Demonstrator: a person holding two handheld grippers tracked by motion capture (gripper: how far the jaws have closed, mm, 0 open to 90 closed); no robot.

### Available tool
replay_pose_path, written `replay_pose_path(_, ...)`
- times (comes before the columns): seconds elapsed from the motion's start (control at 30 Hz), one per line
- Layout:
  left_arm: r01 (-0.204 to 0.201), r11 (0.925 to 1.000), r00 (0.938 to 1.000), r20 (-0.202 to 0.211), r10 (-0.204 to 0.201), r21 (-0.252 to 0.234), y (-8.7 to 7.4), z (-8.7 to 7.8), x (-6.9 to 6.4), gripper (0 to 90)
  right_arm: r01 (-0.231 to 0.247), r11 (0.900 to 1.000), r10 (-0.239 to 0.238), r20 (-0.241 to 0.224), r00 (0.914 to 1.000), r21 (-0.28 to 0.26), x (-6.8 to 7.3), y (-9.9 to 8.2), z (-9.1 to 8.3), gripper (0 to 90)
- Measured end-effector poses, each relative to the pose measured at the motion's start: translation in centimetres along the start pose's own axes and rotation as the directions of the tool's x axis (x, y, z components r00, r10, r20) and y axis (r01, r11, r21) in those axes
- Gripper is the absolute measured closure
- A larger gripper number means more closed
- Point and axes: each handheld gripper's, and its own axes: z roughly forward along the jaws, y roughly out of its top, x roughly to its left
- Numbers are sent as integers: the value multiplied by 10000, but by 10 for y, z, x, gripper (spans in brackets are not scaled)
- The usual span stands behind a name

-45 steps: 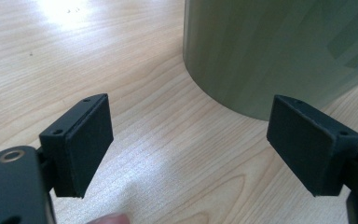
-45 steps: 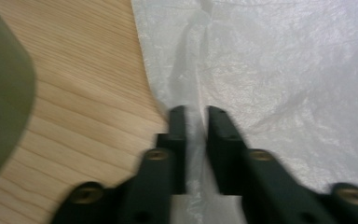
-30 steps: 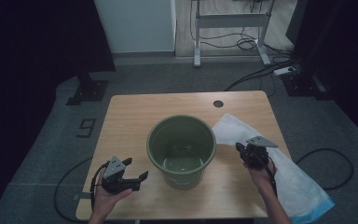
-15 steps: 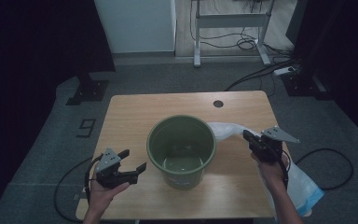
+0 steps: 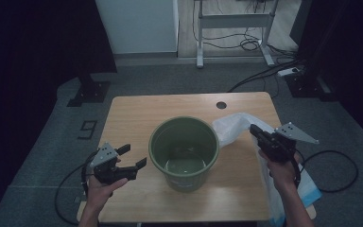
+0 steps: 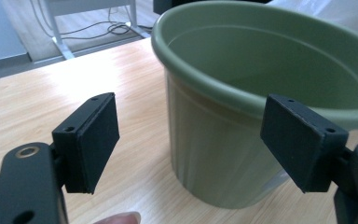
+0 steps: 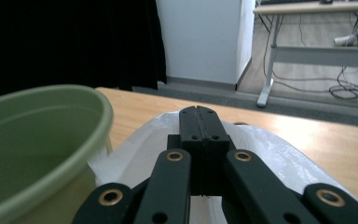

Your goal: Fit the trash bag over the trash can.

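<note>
Two grippers are at work over the table (image 5: 137, 113). The right gripper (image 5: 255, 130) has its jaws clenched flat together on a fold of the white plastic bag (image 5: 234, 125), so it's grasping the film, w/ the pinched edge raised off the wood; in the right gripper view the bag (image 7: 270, 154) billows on both sides of the shut jaws. The left gripper (image 5: 133, 157) is released, jaws wide apart and holding nothing, aimed at the side of the green bucket (image 5: 184, 151).

The bag lies on the table's right side, its near end hanging over the front right edge, its lifted end just beside the bucket's rim, maybe brushing it; can't tell for sure. The bucket stands upright mid-table and looks empty.

Handling, as a judgement: the bag is thin, very light and limp, prob. slippery, so it won't hold a shape and will sag or cling. It likely tears if yanked. Best grip is a bunched fold at the mouth edge, one per side, since a single layer may slip out. The bucket (image 6: 261, 79) is stiff, light plastic w/ a rolled rim; the rim is the obvious place to pinch, or to stretch the bag's mouth over.
</note>
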Motion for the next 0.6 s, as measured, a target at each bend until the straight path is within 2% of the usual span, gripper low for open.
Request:
replay_pose_path(0.2, -37, 9998, 9995, 298, 44, -217, 11, 2, -2, 197, 73, 9987, -84, -207, 9998, -511, 9, 20, -7, 895)
replay_pose_path(0.37, -54, 9995, 9989, 472, 69, -322, 18, 5, -7, 197, 380, 9953, -414, -375, 9984, -890, 20, 37, -14, 895)
replay_pose_path(0.6, -230, 9994, 9979, 600, 246, -259, 23, 13, -13, 197, 589, 9896, -657, -480, 9967, -1311, 30, 52, -20, 895)
